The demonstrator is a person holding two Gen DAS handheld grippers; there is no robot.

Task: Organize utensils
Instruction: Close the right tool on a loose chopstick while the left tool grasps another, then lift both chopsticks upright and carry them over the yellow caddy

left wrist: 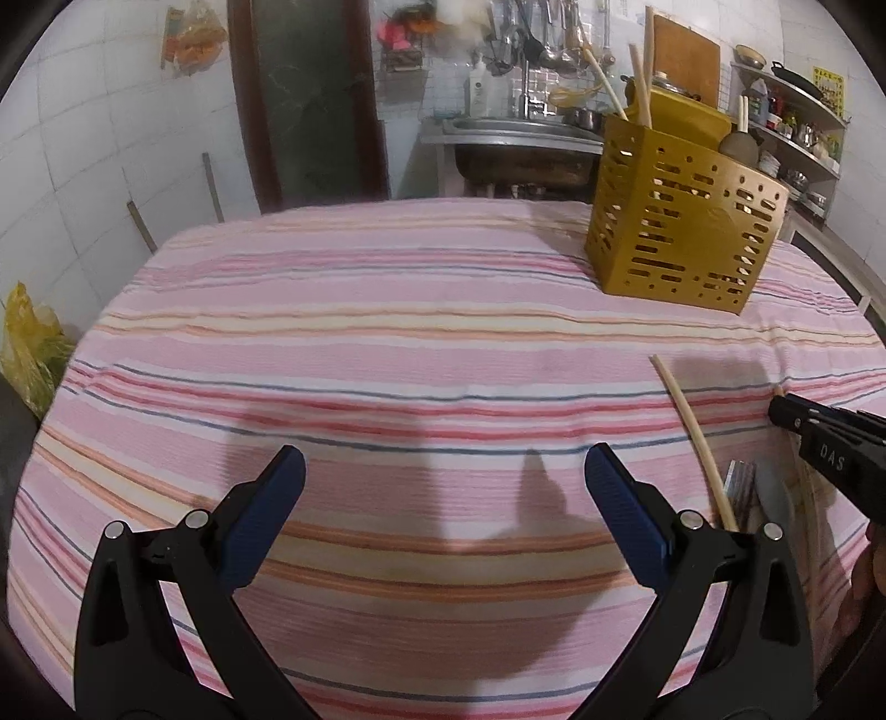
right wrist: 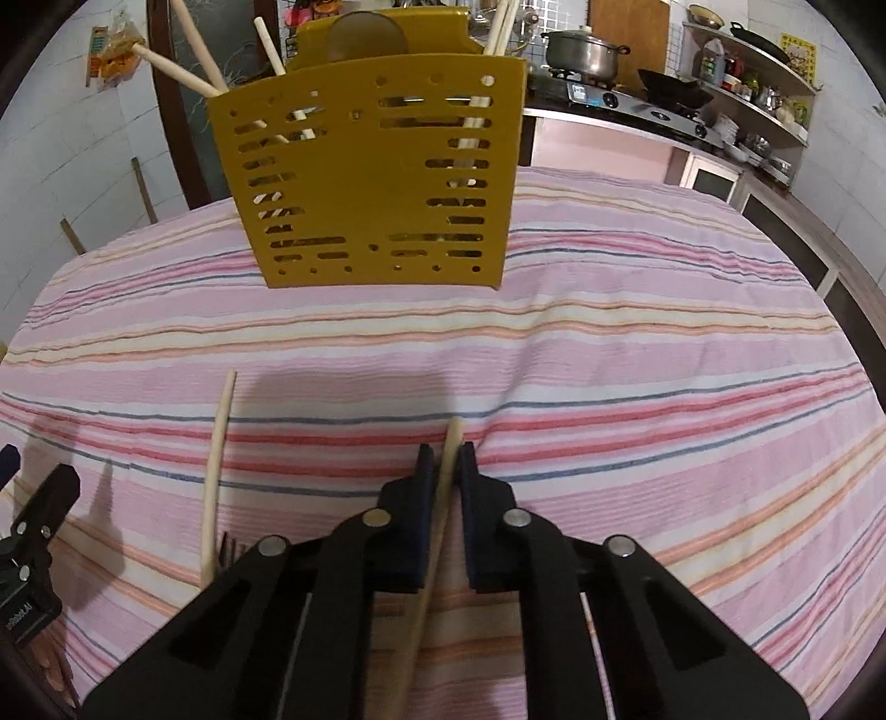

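A yellow perforated utensil holder [right wrist: 371, 177] stands on the striped tablecloth, with several wooden handles sticking out; it also shows in the left wrist view [left wrist: 681, 227] at the far right. My right gripper [right wrist: 446, 459] is shut on a wooden chopstick [right wrist: 451, 443] low over the cloth, in front of the holder. Another wooden stick [right wrist: 216, 471] lies on the cloth to its left, beside a fork [right wrist: 227, 548]. In the left wrist view the stick [left wrist: 692, 437], the fork [left wrist: 739, 487] and a grey spoon [left wrist: 775, 495] lie at the right. My left gripper [left wrist: 443, 471] is open and empty over the cloth.
The table [left wrist: 387, 332] has a pink striped cloth. A sink [left wrist: 515, 144] and hanging utensils are behind it. A stove with a pot [right wrist: 587, 52] and shelves [right wrist: 758, 94] stand at the back right. A yellow bag [left wrist: 27, 354] sits left of the table.
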